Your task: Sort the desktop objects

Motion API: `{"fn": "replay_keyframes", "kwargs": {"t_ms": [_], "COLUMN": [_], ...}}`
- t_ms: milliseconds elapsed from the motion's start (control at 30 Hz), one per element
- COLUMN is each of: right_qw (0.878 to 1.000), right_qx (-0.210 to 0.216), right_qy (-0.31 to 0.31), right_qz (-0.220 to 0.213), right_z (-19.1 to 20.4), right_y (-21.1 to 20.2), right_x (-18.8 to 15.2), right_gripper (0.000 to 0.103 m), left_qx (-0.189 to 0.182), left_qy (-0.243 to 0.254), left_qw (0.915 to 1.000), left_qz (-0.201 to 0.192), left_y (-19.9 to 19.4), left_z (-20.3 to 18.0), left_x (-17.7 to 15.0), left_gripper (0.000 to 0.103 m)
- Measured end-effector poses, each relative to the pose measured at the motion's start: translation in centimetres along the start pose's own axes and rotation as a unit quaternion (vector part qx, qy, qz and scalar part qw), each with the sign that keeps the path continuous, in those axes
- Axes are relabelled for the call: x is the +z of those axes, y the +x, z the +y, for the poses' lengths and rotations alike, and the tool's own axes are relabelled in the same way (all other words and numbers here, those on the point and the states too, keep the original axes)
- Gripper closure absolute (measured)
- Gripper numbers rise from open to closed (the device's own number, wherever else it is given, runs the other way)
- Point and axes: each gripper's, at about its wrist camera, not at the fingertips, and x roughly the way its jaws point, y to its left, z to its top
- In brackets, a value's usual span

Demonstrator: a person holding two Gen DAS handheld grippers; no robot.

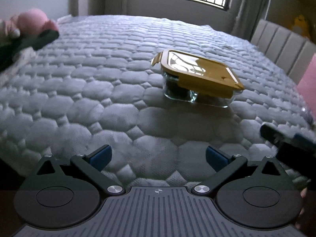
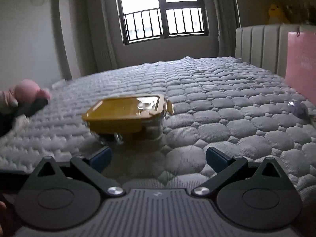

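A glass container with a yellow snap-on lid (image 1: 199,77) rests on the grey quilted mattress (image 1: 98,90). In the left wrist view it lies ahead and to the right of my left gripper (image 1: 158,156), which is open and holds nothing. A dark finger (image 1: 272,134) of the other gripper pokes in at the right edge. In the right wrist view the container (image 2: 128,116) lies just beyond the left finger of my right gripper (image 2: 158,156), which is also open and empty. A pink plush toy (image 2: 29,90) and a dark, blurred object (image 2: 31,106) lie at the far left.
A pink paper bag (image 2: 302,67) stands at the right against the padded headboard (image 2: 260,45). A small shiny purple item (image 2: 298,108) lies on the mattress (image 2: 217,106) near the bag. A barred window (image 2: 162,9) is in the wall behind the bed.
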Motion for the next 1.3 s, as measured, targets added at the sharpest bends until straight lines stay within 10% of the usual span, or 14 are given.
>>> {"fn": "replay_keyframes", "kwargs": {"t_ms": [1300], "right_qw": [0.999], "right_qx": [0.002], "right_qy": [0.023], "right_qz": [0.045], "right_z": [-0.6], "right_y": [1.2], "right_x": [-0.8], "right_gripper": [0.000], "left_qx": [0.028], "left_qy": [0.064], "left_qw": [0.9970], "left_qz": [-0.034], "left_y": [0.6], "left_z": [-2.9], "left_x": [-0.8], "left_gripper": [0.000]}}
